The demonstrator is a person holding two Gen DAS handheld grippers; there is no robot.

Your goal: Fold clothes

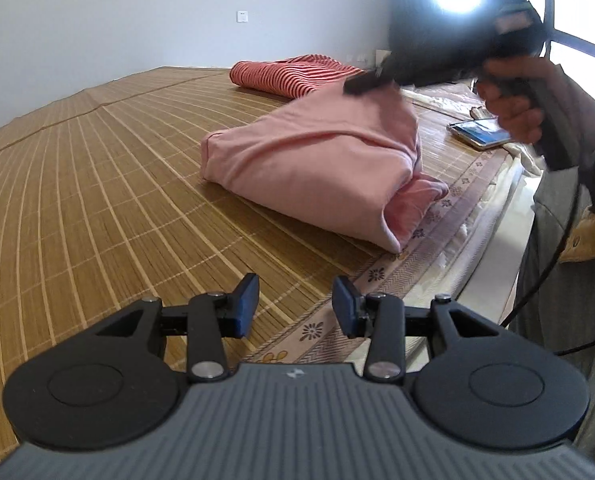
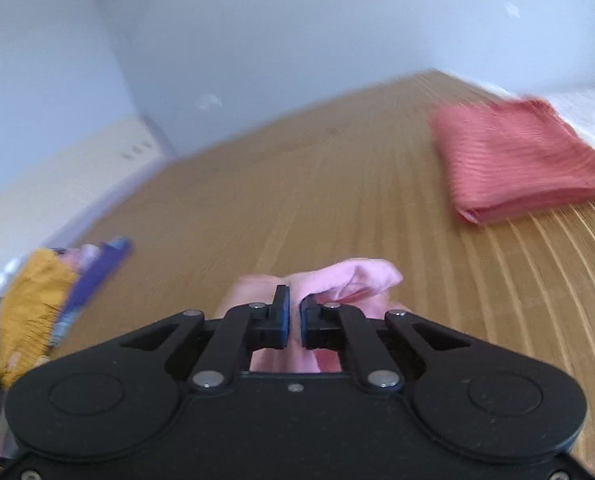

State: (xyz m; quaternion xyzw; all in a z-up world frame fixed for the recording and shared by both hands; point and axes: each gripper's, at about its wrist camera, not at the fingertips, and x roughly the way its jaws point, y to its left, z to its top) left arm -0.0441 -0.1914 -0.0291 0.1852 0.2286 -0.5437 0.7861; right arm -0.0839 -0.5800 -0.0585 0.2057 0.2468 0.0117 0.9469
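Lying at center frame in the left wrist view, a folded pink garment (image 1: 317, 168) rests on a bamboo mat (image 1: 117, 184) covering the bed. The right tool (image 2: 293, 316), its tips together, pinches a fold of the pink cloth at its top edge, gripped by a hand (image 1: 513, 100) at upper right. The left tool (image 1: 295, 306) hovers at lower center, tips apart and holding nothing. A red striped garment (image 1: 293, 74), folded, sits behind. A phone (image 1: 481, 132) lies near the mat's right edge.
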